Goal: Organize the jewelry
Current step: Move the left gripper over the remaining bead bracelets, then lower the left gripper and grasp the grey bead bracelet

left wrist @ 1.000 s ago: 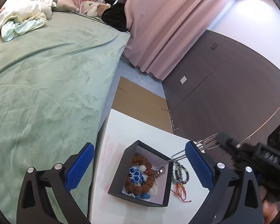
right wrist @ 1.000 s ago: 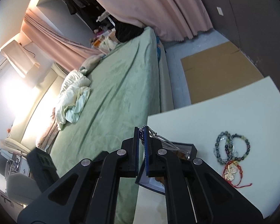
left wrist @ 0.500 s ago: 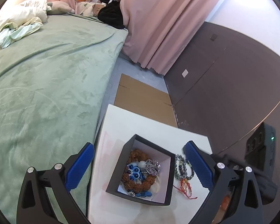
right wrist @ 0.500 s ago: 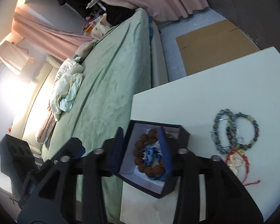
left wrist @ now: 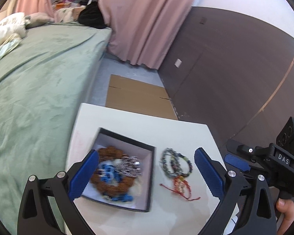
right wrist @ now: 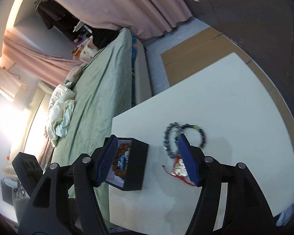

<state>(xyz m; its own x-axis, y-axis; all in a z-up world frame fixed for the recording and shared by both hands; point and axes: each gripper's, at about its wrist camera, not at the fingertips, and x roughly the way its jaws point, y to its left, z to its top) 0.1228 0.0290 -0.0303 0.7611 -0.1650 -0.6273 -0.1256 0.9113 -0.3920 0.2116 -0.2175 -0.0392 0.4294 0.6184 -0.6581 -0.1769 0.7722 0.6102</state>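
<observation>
A: Left wrist view: left gripper spread wide over the white table, nothing between the blue pads; black box just ahead, holding a brown bead bracelet, a blue charm and a silver chain, all blurred; seen here only, right gripper at the right edge with a thumb under its handle.

B: Right wrist view: right gripper with jaws apart, just been opening, holding nothing; box seen side-on between the pads, mostly its dark outer wall, contents half hidden behind the left pad.

A: Loose pieces right of the box, apart from it: two dark beaded bracelets overlapping; red cord bracelet with a gold piece just nearer, touching them; whole in this view.

B: Here bracelets partly behind the right pad; red cord peeking out beside it.

A: Cardboard sheet on the floor beyond the far table edge; green bedspread to the left; pink curtain behind.

B: Shown only here: left gripper's black body low at the left; bright window far left.
</observation>
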